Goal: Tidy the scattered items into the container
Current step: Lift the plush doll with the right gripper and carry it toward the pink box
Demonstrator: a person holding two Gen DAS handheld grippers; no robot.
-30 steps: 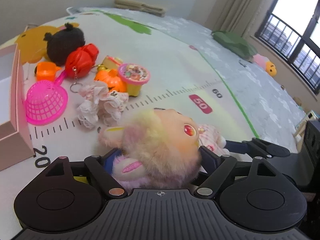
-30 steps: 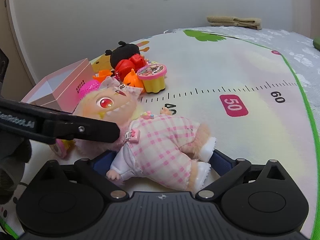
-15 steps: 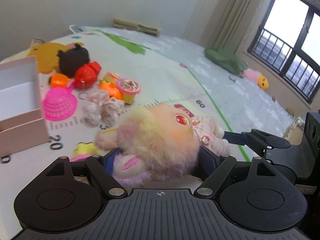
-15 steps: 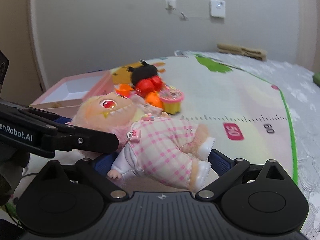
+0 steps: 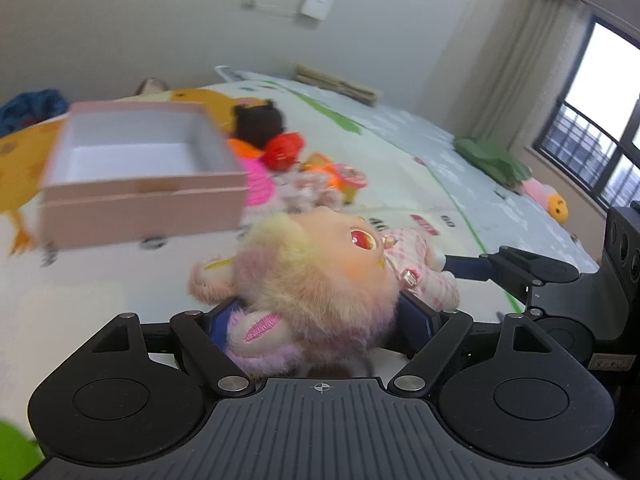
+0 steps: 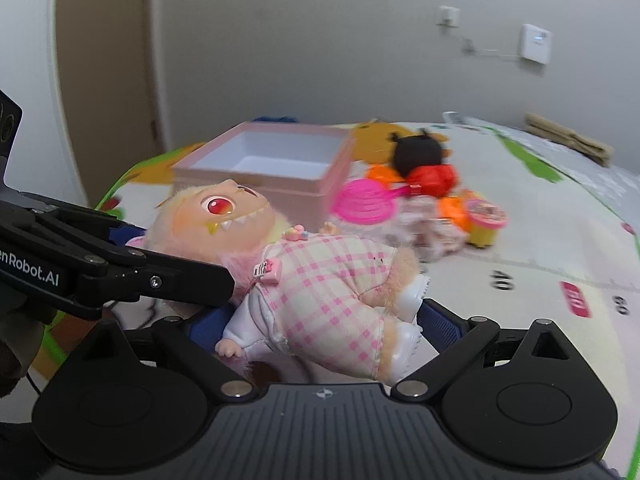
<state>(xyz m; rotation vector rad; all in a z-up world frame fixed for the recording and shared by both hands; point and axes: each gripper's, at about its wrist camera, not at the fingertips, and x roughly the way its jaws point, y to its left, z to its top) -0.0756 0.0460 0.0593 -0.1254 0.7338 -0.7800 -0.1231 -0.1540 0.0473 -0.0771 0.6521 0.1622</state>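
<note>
Sitting open on the play mat [image 5: 400,184], the pink box [image 6: 280,176] shows a white inside with nothing visible in it; in the left wrist view it lies at about ten o'clock, its walls flat and square-cornered, probably cardboard. Both tools carry the plush doll [image 6: 312,280] in the air before the box. The left gripper [image 5: 320,320] is closed on the doll's fuzzy peach-and-lilac head, blue pads pressed into the fur. The right gripper [image 6: 320,320] is closed on the checked pink-and-white cloth body, by the white shoes. Beside the box, at about one o'clock in the right wrist view, the other toys cluster on the mat: a pink mesh strainer [image 6: 366,204], a black plush ball [image 6: 418,158], a red pouch [image 6: 434,178] and a round yellow cup [image 6: 486,220].
</note>
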